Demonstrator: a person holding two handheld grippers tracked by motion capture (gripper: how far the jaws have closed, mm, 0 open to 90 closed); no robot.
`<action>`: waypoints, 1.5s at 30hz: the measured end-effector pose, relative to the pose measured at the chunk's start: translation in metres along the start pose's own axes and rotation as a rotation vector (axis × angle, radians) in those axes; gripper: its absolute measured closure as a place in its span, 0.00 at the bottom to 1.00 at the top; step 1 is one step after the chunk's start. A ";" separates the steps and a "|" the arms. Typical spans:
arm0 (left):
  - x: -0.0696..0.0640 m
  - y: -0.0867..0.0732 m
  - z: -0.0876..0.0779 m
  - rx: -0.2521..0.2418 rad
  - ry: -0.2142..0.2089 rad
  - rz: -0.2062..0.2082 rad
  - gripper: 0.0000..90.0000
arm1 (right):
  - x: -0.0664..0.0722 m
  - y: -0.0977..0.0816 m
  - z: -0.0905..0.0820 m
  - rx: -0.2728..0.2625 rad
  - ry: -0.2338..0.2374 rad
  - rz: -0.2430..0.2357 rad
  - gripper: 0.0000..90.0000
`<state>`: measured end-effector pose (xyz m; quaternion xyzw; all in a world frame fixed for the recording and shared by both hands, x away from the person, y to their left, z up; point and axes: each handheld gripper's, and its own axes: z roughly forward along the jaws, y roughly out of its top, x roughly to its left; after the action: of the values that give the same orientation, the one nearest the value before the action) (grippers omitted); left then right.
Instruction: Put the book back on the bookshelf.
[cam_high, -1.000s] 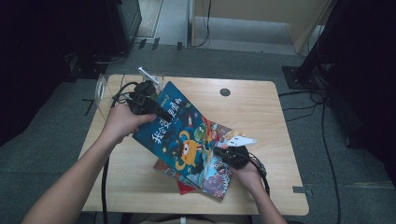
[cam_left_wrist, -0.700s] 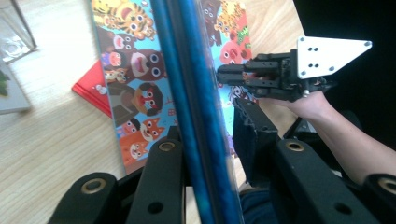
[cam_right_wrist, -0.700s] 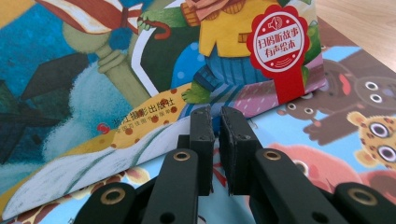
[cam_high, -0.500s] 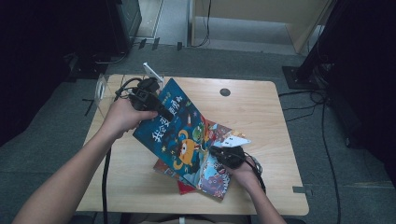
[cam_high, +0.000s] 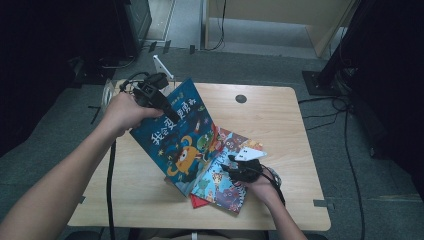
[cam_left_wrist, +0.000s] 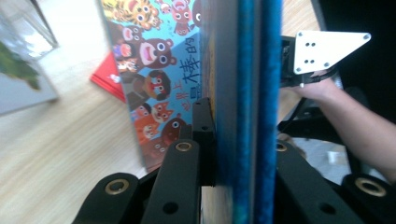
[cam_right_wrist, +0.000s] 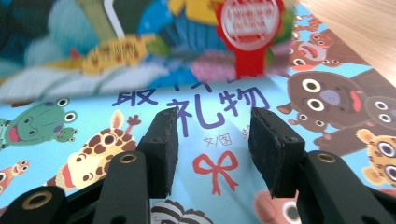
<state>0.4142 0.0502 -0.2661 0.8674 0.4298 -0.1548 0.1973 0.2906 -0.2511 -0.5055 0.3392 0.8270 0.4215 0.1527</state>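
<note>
A dark blue picture book (cam_high: 180, 132) stands tilted, its far corner raised off the table (cam_high: 280, 115). My left gripper (cam_high: 167, 107) is shut on that corner; its jaws have just been closing, and in the left gripper view (cam_left_wrist: 243, 130) the pads clamp the blue book (cam_left_wrist: 247, 70) edge-on. Under it lie a light-blue animal book (cam_high: 225, 180) and a red book (cam_high: 196, 201). My right gripper (cam_high: 235, 167) hovers low over the animal book (cam_right_wrist: 299, 93). Its jaws (cam_right_wrist: 212, 135) have just been opening and stand open with nothing between them.
A clear stand (cam_high: 162, 65) rises at the table's far left corner, just behind my left hand. A round cable hole (cam_high: 241, 98) sits near the far edge. Bare wood lies to the right of the books. Cables trail on the floor at the right.
My left hand has risen a little and lifted the blue book's far corner higher. The right hand has stayed over the animal book.
</note>
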 end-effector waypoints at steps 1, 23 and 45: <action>-0.003 0.000 -0.003 -0.002 0.025 0.007 0.93 | 0.000 0.000 0.000 0.003 -0.003 -0.005 0.58; -0.008 -0.013 -0.051 -0.020 0.131 -0.009 0.93 | -0.002 0.001 0.002 0.016 -0.008 -0.002 0.48; 0.027 -0.069 -0.084 -0.079 0.135 -0.150 0.92 | -0.012 0.011 0.014 0.027 -0.002 -0.010 0.45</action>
<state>0.3829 0.1468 -0.2186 0.8328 0.5115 -0.0934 0.1899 0.3113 -0.2466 -0.5053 0.3374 0.8343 0.4090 0.1512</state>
